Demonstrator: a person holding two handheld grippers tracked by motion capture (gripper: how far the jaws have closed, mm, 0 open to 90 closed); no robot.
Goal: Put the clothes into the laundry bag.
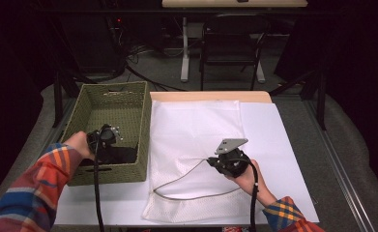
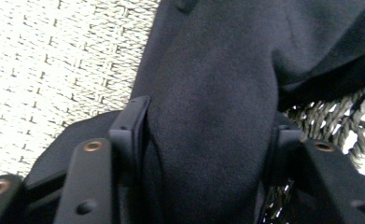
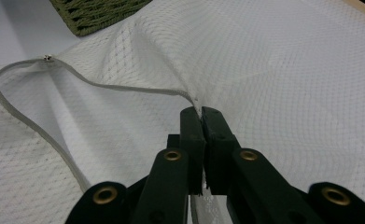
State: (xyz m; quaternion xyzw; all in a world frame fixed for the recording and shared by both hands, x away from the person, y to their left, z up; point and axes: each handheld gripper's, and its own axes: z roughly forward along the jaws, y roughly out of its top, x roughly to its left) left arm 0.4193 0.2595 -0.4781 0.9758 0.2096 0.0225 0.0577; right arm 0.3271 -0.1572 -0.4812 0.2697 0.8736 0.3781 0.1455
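A green woven basket [image 1: 110, 104] sits at the table's [image 1: 283, 159] left, touching a white mesh bag [image 1: 196, 140]. The left gripper [image 1: 105, 137] reaches into the basket over dark cloth [image 1: 121, 155]. The right gripper [image 1: 229, 159] rests on the bag at its open zipper [image 1: 186, 176].

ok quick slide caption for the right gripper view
Right gripper pinches the zippered edge of a white mesh laundry bag, lifting its opening.

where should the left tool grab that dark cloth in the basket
Grip the raised fold of the dark cloth, coming from above into the woven basket: the fold bunches thick enough for both jaws to straddle, as the left tool does now.
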